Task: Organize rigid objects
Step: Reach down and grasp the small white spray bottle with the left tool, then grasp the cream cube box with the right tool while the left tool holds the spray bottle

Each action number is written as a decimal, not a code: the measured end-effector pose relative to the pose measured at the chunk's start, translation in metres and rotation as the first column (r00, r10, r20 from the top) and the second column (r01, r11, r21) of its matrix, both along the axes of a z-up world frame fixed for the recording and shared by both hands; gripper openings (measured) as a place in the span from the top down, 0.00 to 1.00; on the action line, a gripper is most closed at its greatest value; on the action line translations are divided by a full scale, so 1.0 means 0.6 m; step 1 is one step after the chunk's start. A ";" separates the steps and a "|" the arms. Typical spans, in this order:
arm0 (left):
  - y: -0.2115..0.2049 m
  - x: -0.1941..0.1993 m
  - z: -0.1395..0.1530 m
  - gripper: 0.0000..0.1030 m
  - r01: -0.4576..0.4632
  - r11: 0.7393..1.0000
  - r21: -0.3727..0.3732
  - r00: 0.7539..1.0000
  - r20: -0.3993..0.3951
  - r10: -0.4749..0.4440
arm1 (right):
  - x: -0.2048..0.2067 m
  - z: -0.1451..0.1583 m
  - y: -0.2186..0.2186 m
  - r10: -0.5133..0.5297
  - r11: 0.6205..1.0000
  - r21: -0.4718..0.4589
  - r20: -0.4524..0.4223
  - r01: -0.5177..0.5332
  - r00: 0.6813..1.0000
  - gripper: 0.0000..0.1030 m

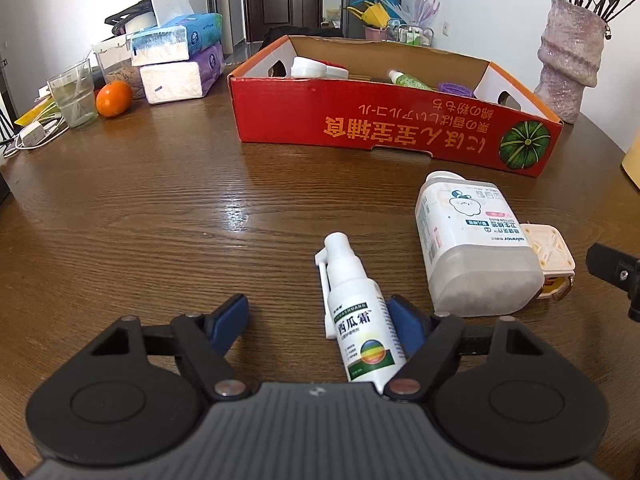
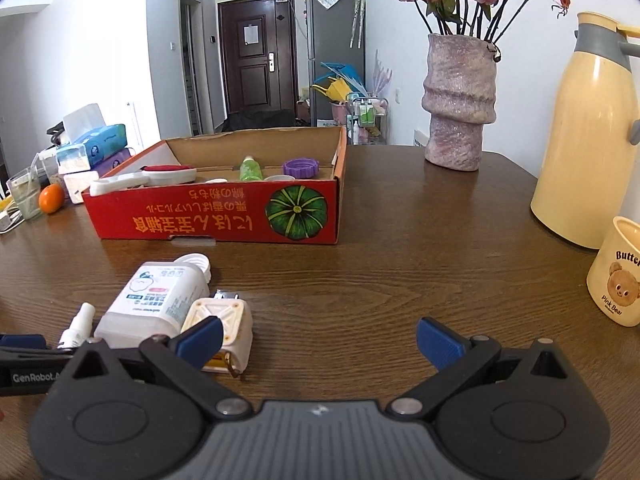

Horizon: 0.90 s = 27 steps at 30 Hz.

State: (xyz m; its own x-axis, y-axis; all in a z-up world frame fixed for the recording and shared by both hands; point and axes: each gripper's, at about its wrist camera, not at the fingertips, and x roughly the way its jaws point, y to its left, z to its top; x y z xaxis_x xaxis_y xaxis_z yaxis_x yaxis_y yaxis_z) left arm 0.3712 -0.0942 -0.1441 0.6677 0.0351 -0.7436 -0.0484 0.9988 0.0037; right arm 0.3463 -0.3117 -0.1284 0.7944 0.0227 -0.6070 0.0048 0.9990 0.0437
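White plastic spray bottle (image 1: 362,320), glossy wood table (image 1: 160,220)

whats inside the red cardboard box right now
Inside the red cardboard box lie a white and red case, a green bottle on its side, a purple ribbed lid and some small white pieces. The near wall hides the floor of the box and anything low.

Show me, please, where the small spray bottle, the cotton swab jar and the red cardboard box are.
Small spray bottle (image 1: 360,320): left wrist view, on its white label.
Cotton swab jar (image 1: 468,232): left wrist view, on its labelled side.
Red cardboard box (image 2: 208,216): right wrist view, on its printed front wall.
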 end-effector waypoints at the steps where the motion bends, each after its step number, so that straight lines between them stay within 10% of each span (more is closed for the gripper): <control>1: 0.000 0.000 0.000 0.31 -0.001 1.000 0.000 1.000 0.005 0.001 | 0.000 -0.001 0.001 -0.001 1.000 0.000 -0.001 0.001 1.000 0.00; 6: 0.005 -0.010 0.004 0.70 0.004 1.000 0.003 0.999 0.039 -0.005 | 0.000 -0.010 0.008 -0.004 1.000 -0.005 -0.010 0.004 1.000 0.00; 27: 0.055 -0.033 0.031 0.73 0.059 0.994 -0.097 0.991 0.122 -0.047 | -0.001 -0.027 0.054 0.018 0.999 -0.028 -0.003 -0.018 1.000 0.00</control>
